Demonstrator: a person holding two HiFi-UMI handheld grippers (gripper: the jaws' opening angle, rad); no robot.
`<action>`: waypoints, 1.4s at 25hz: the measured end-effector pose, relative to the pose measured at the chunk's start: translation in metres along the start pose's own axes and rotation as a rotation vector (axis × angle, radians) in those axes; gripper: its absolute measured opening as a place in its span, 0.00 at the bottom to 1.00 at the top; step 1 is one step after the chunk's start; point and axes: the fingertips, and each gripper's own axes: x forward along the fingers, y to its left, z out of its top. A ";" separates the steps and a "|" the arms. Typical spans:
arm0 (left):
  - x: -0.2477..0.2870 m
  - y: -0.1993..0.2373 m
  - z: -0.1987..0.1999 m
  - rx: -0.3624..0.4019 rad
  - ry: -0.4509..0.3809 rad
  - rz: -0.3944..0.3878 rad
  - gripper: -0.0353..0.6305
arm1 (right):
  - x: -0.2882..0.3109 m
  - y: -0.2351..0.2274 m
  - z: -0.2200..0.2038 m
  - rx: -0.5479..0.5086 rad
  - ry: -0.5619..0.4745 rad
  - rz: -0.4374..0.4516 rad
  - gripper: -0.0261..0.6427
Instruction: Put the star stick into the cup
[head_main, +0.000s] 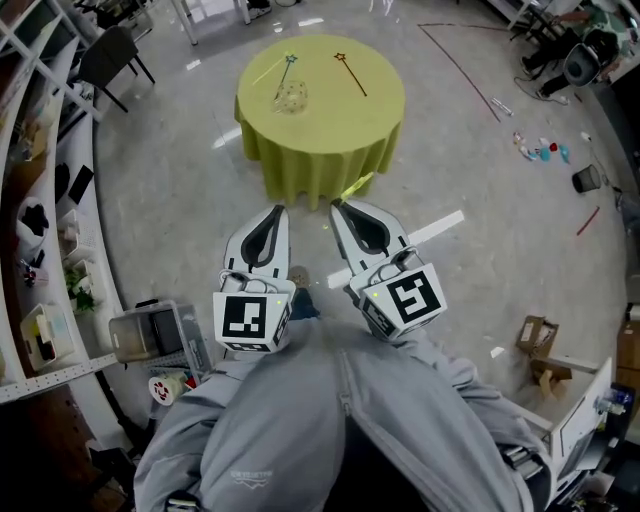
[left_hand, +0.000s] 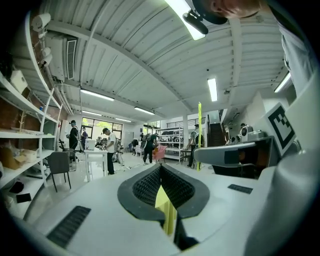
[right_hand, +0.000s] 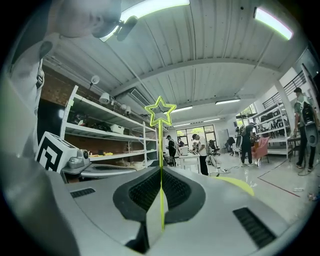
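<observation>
A round table (head_main: 330, 140) with a yellow-green cloth stands ahead of me on the floor. A clear cup (head_main: 290, 97) stands at its left side with a blue-green star stick (head_main: 288, 65) leaning in it. A dark star stick (head_main: 352, 73) lies on the cloth to the right. My right gripper (head_main: 336, 205) (right_hand: 161, 170) is shut on a thin yellow-green star stick (right_hand: 160, 145) (head_main: 358, 186), star end pointing away from me. My left gripper (head_main: 277, 210) (left_hand: 161, 167) is shut with nothing in it. Both hang side by side short of the table's near edge.
Shelving (head_main: 40, 230) runs along the left wall, with a grey box (head_main: 150, 335) on the floor beside it. A white strip (head_main: 440, 228) lies on the floor right of my grippers, cardboard pieces (head_main: 535, 345) further right. Several people stand by distant tables (left_hand: 95, 155).
</observation>
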 end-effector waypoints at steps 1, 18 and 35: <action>0.009 0.009 0.001 -0.001 0.000 -0.010 0.08 | 0.012 -0.005 0.000 -0.002 0.003 -0.009 0.09; 0.097 0.099 0.005 -0.017 -0.010 -0.120 0.08 | 0.124 -0.046 0.004 -0.009 0.002 -0.129 0.09; 0.104 0.118 0.005 -0.027 -0.024 -0.135 0.08 | 0.142 -0.044 0.009 -0.035 -0.012 -0.137 0.09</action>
